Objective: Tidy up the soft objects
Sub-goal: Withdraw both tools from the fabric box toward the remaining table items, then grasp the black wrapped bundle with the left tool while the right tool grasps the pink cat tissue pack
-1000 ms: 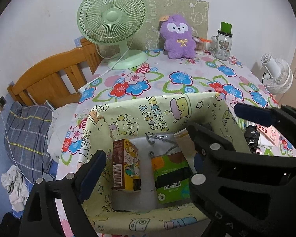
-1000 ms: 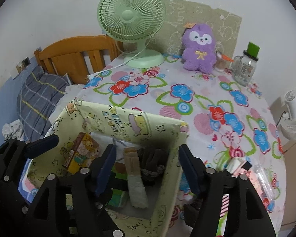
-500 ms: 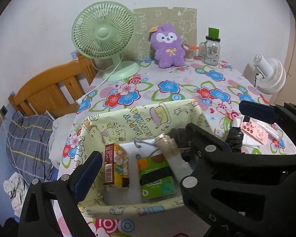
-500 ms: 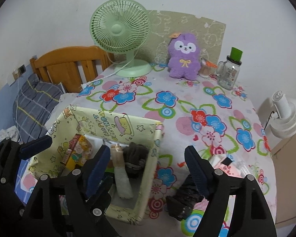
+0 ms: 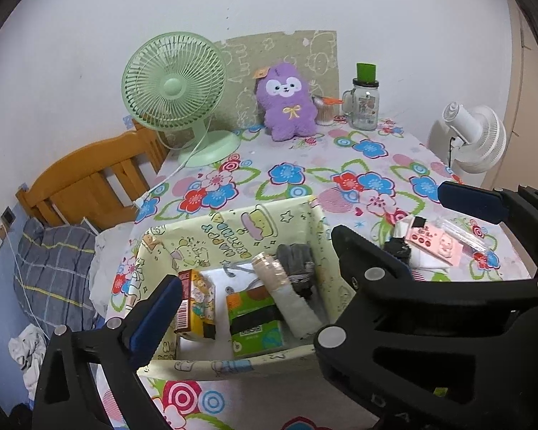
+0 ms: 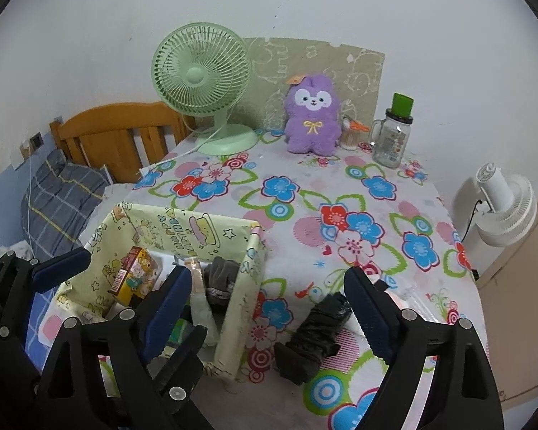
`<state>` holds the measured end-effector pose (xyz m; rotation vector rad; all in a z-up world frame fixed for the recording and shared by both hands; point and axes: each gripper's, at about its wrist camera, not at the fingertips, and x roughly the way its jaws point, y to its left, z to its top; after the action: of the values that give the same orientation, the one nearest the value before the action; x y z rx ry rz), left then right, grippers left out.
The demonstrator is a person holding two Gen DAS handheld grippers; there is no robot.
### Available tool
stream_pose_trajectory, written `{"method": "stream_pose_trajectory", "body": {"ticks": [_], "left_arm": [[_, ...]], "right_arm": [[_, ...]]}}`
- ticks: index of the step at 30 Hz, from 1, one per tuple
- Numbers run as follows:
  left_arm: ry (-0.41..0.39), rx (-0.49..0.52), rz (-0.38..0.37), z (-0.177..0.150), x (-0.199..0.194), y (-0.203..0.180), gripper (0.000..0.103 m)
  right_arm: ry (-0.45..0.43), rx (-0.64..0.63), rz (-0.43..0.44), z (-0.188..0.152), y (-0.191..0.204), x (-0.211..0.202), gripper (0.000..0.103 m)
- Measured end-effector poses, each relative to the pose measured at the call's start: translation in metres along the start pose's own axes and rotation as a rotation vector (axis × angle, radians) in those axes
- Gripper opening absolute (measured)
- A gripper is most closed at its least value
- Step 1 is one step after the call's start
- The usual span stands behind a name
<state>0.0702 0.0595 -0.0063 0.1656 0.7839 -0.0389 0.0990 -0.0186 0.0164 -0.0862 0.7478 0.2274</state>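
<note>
Both my claws hang above the near edge of the table (image 6: 305, 193), which has a flowered cloth. My left claw (image 5: 305, 254) is spread wide with nothing between its pads; my right claw (image 6: 269, 308) is likewise spread wide and empty. The yellow cartoon-print fabric box (image 5: 233, 225) sits on the table's near left part. Inside it: a grey glove (image 5: 297, 265) against the right wall, a rolled beige-and-white sock (image 5: 287, 294) touching the glove's left side, a green tissue pack (image 5: 254, 322) beside that, and a brown-yellow carton (image 5: 193, 304) standing by the left wall. In the right wrist view the box (image 6: 247, 286) is under my left finger pad. A black glove (image 6: 315, 333) lies crumpled on the cloth just right of the box, between my right claw's fingers in that view. A pink card (image 5: 434, 243) and a clear plastic packet (image 5: 459, 233) lie near it. A purple plush toy (image 6: 312, 118) sits upright at the far edge, well apart from the box, between a green desk fan (image 6: 204, 86) and a glass jar (image 6: 391, 139) with a green lid. A white fan (image 6: 502, 208) stands off the right side; a wooden bed frame (image 6: 118, 136) is on the left.
</note>
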Motion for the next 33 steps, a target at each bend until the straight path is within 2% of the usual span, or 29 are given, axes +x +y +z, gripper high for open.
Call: {"method": "stream_pose_trajectory", "body": {"ticks": [12, 33], "left_arm": [[-0.041, 0.028, -0.017, 0.003, -0.020, -0.031, 0.103], [-0.078, 0.087, -0.092, 0.000, -0.041, -0.096, 0.103]], "right_arm": [[-0.037, 0.023, -0.041, -0.009, -0.029, -0.029, 0.092], [-0.073, 0.059, -0.125, -0.038, -0.086, -0.067, 0.093]]}}
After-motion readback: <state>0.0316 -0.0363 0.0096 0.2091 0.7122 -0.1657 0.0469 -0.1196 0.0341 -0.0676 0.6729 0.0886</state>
